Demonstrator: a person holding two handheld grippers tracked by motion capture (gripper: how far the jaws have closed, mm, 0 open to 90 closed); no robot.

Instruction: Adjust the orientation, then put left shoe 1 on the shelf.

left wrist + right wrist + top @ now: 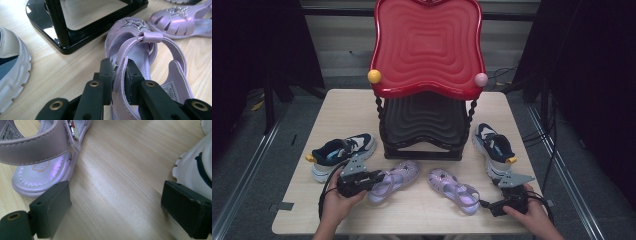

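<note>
Beside the black rack base [75, 37], sneaker [12, 75] left of clamped lilac sandal [140, 57]

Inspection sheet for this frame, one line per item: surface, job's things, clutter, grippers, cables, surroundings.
Surface: pale wooden table, bare between the items.
Job's things: left purple sandal gripped by its heel strap; right purple sandal lying flat, apart from it.
Clutter: two-tier shoe rack, red top tray, black lower tray; left sneaker and right sneaker flank it.
Grippers: left gripper shut on the sandal strap; right gripper open above bare table, between sandal and sneaker.
Cables: one cable trails from the left gripper; more lie on the floor at right.
Surroundings: dark curtains, grey floor.
</note>
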